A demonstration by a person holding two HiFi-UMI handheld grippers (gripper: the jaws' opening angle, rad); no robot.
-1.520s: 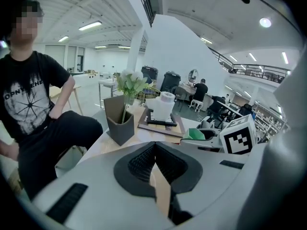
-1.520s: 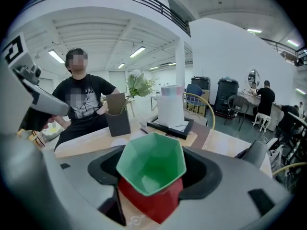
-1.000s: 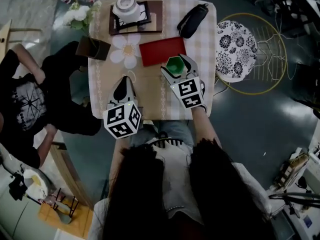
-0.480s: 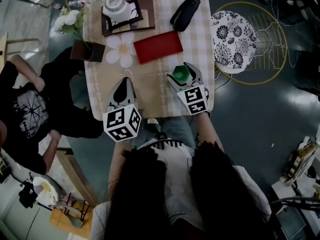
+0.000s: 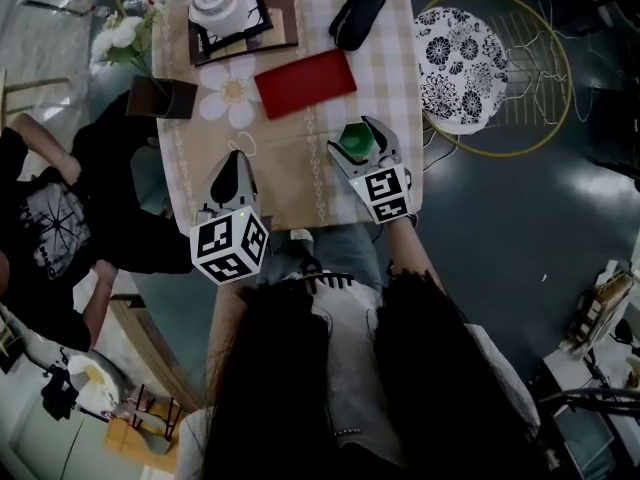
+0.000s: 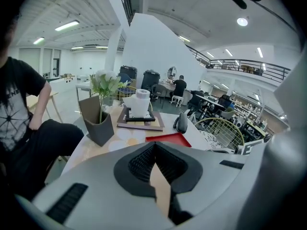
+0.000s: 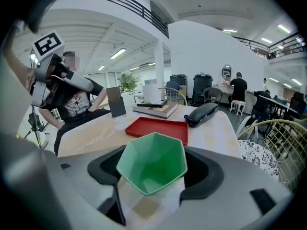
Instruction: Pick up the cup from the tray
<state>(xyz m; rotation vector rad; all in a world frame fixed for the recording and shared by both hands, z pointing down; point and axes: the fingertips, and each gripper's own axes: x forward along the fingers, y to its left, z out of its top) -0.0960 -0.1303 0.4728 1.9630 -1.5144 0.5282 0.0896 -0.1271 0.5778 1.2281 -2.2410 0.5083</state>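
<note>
Two handheld grippers work over a checked table (image 5: 285, 183). The right gripper (image 7: 154, 172) clamps a green cup (image 7: 152, 163) by its sides near the table's front edge, apart from the red tray (image 5: 305, 83) beyond it. The left gripper (image 6: 153, 148) has its jaws pinched together on nothing. A dark planter (image 5: 160, 98) holds white flowers (image 5: 120, 36).

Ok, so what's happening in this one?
A person works two handheld grippers over a table. The right gripper has the green cup clamped between its jaws, clear of the red tray and nearer the person's edge. The left gripper is shut and empty, held over the table.
</note>
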